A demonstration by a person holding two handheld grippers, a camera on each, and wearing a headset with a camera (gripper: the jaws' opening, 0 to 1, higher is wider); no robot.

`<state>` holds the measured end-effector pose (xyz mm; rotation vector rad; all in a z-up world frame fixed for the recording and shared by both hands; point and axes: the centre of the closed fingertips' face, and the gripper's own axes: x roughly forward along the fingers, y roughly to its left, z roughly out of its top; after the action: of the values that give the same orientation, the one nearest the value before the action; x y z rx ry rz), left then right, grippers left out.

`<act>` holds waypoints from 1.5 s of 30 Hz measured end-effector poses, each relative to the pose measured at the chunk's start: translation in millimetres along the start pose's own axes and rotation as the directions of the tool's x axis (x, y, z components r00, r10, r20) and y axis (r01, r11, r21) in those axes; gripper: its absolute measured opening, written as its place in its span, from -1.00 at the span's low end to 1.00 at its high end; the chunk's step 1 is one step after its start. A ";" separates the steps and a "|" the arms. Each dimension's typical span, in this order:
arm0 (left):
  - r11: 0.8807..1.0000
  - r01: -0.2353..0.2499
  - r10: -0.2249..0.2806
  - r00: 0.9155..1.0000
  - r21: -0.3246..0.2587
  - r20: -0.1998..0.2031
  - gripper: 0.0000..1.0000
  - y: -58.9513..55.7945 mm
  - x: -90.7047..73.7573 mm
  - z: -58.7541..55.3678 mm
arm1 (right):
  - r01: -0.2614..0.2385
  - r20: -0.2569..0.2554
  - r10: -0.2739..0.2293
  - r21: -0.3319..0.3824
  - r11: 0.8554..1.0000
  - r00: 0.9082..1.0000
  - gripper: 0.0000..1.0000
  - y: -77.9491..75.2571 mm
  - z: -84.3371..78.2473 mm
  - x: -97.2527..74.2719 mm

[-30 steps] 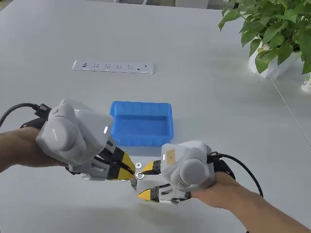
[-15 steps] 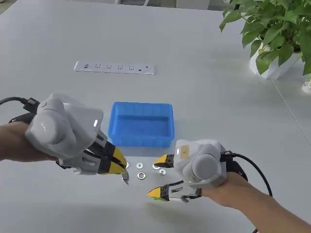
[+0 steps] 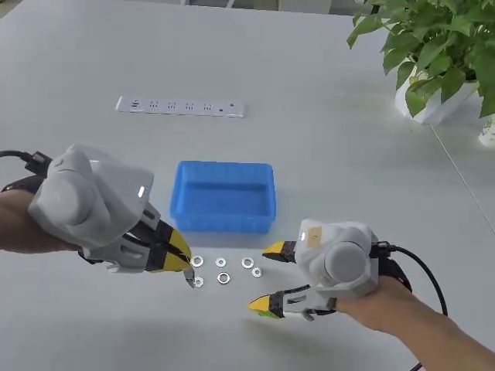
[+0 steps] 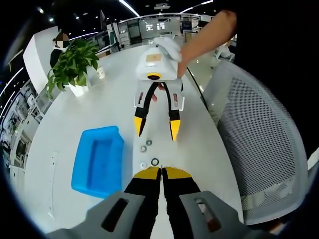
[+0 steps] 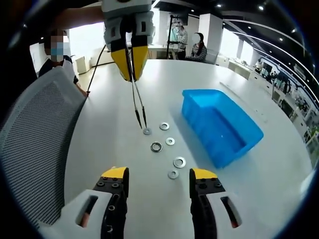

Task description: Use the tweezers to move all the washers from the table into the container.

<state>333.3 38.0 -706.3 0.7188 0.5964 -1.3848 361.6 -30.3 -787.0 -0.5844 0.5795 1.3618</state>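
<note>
Washers (image 3: 223, 278) lie loose on the tabletop (image 3: 309, 154) just before the empty blue container (image 3: 224, 220). The left tool (image 3: 174, 259) is clamped on the tweezers (image 5: 137, 107), whose tips sit beside one washer, while the right tool (image 3: 267, 277) stands apart. The tips should pinch that washer's rim squarely before lifting.

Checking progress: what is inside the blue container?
No washers visible inside the blue container; its bare floor shows. The washers lie on the table. The near wall hides a strip of floor.
</note>
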 end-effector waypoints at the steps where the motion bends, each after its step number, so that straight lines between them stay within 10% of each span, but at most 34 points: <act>1: 1.000 0.000 0.000 1.000 0.000 0.001 -0.88 0.5 0.1 0.2 | 0.003 -0.001 -0.003 0.002 1.000 1.000 0.00 -0.2 -0.9 -0.6; 45: 0.999 0.049 -0.049 0.999 0.002 0.013 -0.88 0.7 8.7 3.9 | 0.011 -0.006 -0.011 0.019 1.000 1.000 -0.01 2.3 -6.4 -1.5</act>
<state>334.7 29.3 -710.2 0.6997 0.6059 -1.4341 358.9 -35.5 -790.7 -0.5754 0.5922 1.3434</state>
